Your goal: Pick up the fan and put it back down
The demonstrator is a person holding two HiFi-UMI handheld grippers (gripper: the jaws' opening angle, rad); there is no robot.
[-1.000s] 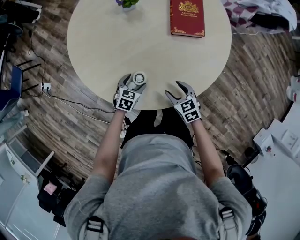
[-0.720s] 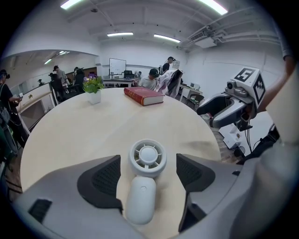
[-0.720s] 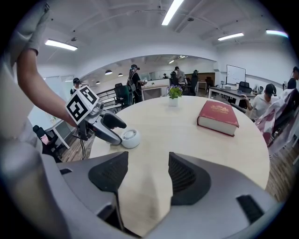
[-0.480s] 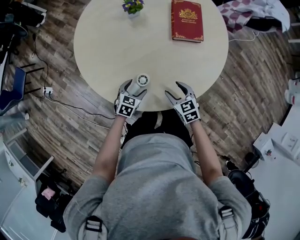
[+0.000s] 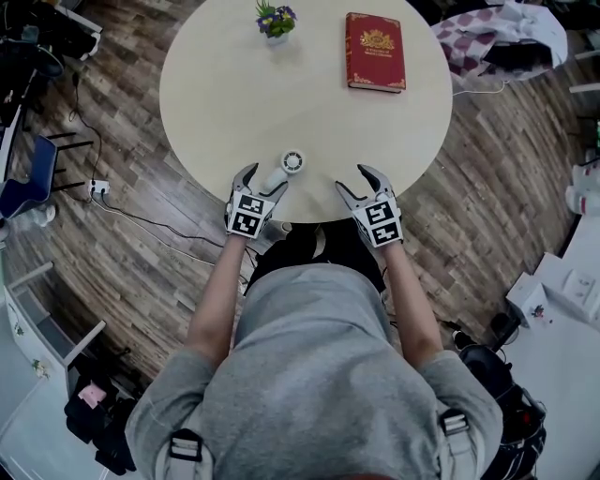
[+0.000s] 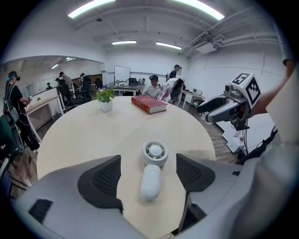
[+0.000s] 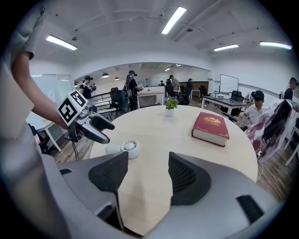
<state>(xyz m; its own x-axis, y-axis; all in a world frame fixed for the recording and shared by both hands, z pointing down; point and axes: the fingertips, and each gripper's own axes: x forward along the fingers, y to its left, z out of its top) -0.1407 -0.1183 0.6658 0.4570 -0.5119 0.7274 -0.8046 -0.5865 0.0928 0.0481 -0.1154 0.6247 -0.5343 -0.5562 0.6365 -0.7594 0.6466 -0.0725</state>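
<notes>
The fan (image 5: 287,169) lies flat on the tabletop (image 5: 281,94) at its near edge. Your left gripper (image 5: 262,184) has drawn back from it, its jaws now spread either side of the handle without touching. Your right gripper (image 5: 353,180) hangs spread and empty by the same edge, so the task looks done.

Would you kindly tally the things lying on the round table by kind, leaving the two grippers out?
Handheld fan: 1
Red book: 1
Potted plant: 1
Total: 3
</notes>
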